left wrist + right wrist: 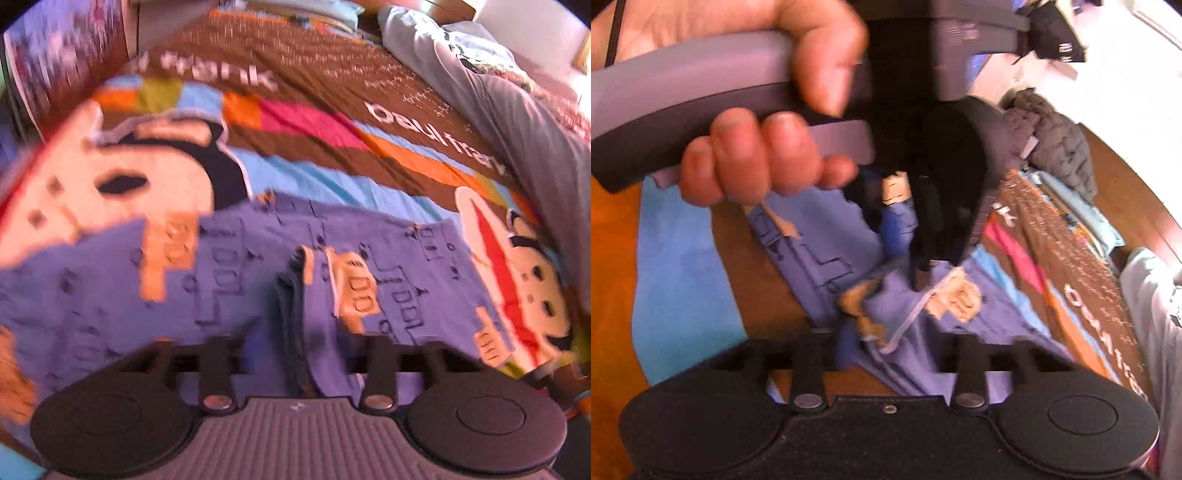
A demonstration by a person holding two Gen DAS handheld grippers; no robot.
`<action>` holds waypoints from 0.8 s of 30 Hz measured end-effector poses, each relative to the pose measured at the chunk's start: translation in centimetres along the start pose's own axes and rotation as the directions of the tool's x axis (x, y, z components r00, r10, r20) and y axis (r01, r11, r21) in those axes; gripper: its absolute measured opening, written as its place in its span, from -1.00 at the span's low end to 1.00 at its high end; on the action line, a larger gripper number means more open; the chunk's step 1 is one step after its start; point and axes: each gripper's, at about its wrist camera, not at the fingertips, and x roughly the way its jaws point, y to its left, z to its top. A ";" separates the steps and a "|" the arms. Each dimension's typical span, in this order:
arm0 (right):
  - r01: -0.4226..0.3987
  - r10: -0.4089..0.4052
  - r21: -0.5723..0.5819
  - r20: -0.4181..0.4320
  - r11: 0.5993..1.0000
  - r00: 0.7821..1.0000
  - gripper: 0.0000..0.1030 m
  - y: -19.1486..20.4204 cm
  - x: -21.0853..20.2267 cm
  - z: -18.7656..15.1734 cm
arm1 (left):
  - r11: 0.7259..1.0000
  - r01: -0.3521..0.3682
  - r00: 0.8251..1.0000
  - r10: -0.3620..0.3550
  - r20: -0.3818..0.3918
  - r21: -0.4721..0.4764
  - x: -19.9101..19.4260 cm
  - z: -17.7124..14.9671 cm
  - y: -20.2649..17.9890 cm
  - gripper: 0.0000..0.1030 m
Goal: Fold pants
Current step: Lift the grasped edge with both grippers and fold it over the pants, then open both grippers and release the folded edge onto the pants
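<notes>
The purple pants [258,266] with orange block prints lie spread on a colourful bedspread [314,122]. My left gripper [301,354] has a bunched fold of the pants with a dark inner edge between its fingers [218,369], seemingly pinched. In the right wrist view the pants [916,325] lie crumpled below, and a fold of them rises between my right gripper [892,354] fingers [971,369]. The other handheld gripper [934,206], held by a hand [757,158], reaches down onto the same cloth.
A grey garment [517,110] lies along the bed's right side. A dark quilted item [1056,144] sits at the far bed edge. Wooden floor [1137,192] shows beyond the bed. A patterned panel [62,55] stands at the far left.
</notes>
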 end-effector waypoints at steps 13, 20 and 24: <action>0.125 -0.103 0.448 -0.074 0.885 0.992 0.43 -16.3 2.7 -6.8 | 0.961 0.219 0.963 -0.186 0.193 -0.168 1.9 -0.3 -3.0 0.22; 0.265 -0.193 0.491 -0.193 0.830 0.962 0.61 -17.5 5.1 -9.7 | 0.948 0.206 0.971 -0.167 0.171 -0.242 3.4 -2.1 0.8 -0.58; 0.308 -0.224 0.498 -0.222 0.810 0.949 0.61 -17.8 4.1 -9.6 | 0.900 0.250 0.965 -0.199 0.174 -0.356 1.0 -3.2 2.2 0.15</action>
